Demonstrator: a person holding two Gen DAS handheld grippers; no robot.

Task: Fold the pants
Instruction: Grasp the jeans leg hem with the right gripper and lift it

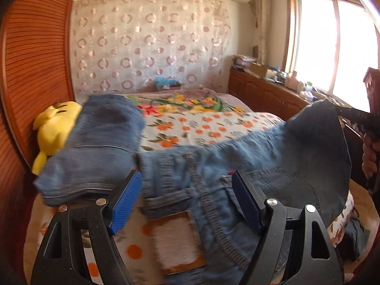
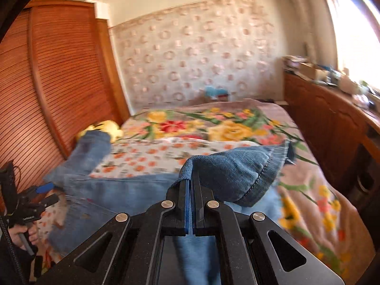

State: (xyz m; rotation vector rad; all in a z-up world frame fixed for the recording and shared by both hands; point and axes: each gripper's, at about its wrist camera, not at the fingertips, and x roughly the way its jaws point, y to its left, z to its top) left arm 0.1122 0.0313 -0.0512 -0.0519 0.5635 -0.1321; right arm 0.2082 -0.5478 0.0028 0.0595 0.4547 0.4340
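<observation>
Bed (image 1: 190, 128) under blue pants (image 1: 213, 163)

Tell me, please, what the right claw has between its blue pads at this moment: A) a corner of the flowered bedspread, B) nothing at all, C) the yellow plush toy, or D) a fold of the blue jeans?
D: in the right wrist view the right claw is shut on a fold of the blue jeans, which bunch up over its tips, lifted off the bedspread.
</observation>
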